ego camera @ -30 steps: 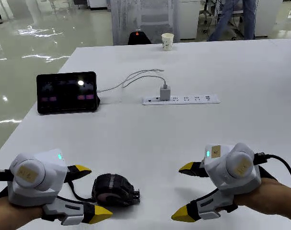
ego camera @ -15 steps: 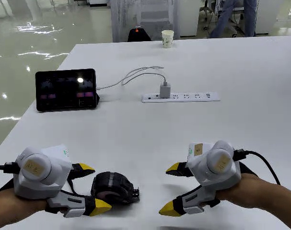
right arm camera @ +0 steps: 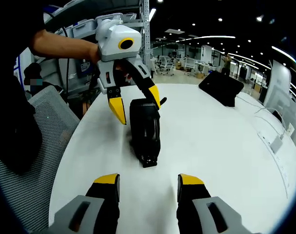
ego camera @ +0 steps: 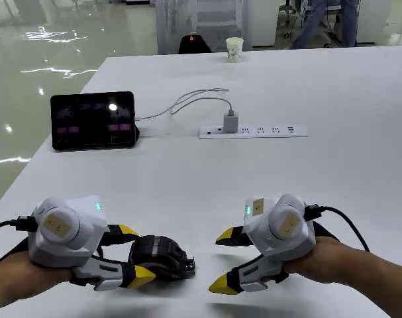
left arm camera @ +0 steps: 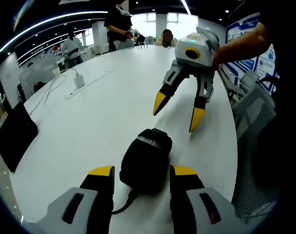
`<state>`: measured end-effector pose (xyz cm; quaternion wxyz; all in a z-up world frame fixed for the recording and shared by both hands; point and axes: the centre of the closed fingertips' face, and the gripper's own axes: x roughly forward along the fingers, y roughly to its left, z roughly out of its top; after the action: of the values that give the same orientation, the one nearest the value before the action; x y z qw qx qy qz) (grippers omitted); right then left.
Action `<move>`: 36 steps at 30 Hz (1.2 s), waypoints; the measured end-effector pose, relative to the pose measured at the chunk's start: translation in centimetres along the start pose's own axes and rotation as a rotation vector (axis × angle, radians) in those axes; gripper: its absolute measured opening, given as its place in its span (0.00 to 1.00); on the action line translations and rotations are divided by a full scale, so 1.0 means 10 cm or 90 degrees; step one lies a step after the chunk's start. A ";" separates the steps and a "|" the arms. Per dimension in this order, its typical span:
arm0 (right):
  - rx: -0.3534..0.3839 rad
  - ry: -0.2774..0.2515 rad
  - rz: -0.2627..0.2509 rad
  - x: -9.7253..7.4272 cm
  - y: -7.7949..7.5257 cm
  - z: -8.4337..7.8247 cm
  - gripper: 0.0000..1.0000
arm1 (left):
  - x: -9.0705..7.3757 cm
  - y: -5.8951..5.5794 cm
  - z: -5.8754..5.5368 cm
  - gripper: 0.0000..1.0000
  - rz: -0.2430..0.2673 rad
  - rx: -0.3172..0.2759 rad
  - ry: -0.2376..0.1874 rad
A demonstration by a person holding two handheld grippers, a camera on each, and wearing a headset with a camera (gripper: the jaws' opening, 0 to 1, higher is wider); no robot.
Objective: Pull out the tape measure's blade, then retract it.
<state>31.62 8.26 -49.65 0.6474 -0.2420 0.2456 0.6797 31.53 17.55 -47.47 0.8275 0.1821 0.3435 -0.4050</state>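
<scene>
A black tape measure (ego camera: 159,255) lies on the white table (ego camera: 187,185) near its front edge, blade drawn in. My left gripper (ego camera: 136,253) is open, its yellow-tipped jaws standing on either side of the case; in the left gripper view the tape measure (left arm camera: 147,158) sits between the tips of my left gripper (left arm camera: 143,171), and a small gap still shows. My right gripper (ego camera: 222,260) is open just right of the case with nothing between its jaws. In the right gripper view my right gripper (right arm camera: 149,179) points at the tape measure (right arm camera: 145,131), whose blade end faces it.
A dark tablet (ego camera: 93,120) stands at the left. A white power strip (ego camera: 253,132) with a charger and cable lies mid-table, and a paper cup (ego camera: 234,48) is at the far edge. Bare table lies between these and the grippers.
My left gripper has slid forward so its jaws stand around the tape measure, and they have narrowed a little. My right gripper has moved left, closer to the case.
</scene>
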 end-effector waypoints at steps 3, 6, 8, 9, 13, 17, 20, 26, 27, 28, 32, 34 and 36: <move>-0.012 -0.004 0.006 0.04 0.01 0.03 0.42 | 0.01 0.00 -0.01 0.38 -0.005 0.005 0.003; -0.023 -0.005 0.012 0.09 0.01 0.05 0.38 | 0.02 0.01 -0.02 0.37 -0.007 0.009 0.007; -0.030 -0.005 0.016 0.12 0.02 0.07 0.36 | 0.03 0.00 -0.02 0.35 -0.011 0.010 0.008; -0.034 -0.004 0.017 0.14 0.02 0.07 0.34 | 0.03 0.01 -0.02 0.35 -0.012 0.012 0.009; -0.048 0.001 0.022 0.20 0.01 0.07 0.30 | 0.04 0.00 -0.01 0.32 -0.017 0.021 0.012; -0.056 0.006 0.029 0.26 0.02 0.08 0.27 | 0.05 -0.01 -0.02 0.31 -0.026 0.026 0.015; -0.064 0.009 0.031 0.30 0.02 0.08 0.25 | 0.06 0.00 -0.03 0.31 -0.029 0.032 0.017; -0.083 0.019 0.042 0.37 0.02 0.09 0.20 | 0.06 0.02 -0.05 0.29 -0.038 0.064 0.028; -0.087 0.023 0.044 0.39 0.02 0.08 0.19 | 0.06 0.01 -0.05 0.29 -0.040 0.066 0.029; -0.088 0.022 0.046 0.39 0.02 0.08 0.18 | 0.06 0.02 -0.05 0.29 -0.043 0.068 0.030; -0.087 0.025 0.046 0.42 0.01 0.08 0.16 | 0.07 0.02 -0.06 0.28 -0.053 0.079 0.036; -0.080 0.024 0.045 0.43 0.00 0.08 0.15 | 0.07 0.02 -0.07 0.28 -0.057 0.081 0.037; -0.075 0.022 0.043 0.45 -0.02 0.08 0.13 | 0.07 0.02 -0.07 0.28 -0.061 0.081 0.038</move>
<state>31.60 12.20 -51.89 0.6044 -0.2832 0.2242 0.7101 31.72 17.67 -48.44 0.7835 0.2298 0.3496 -0.4595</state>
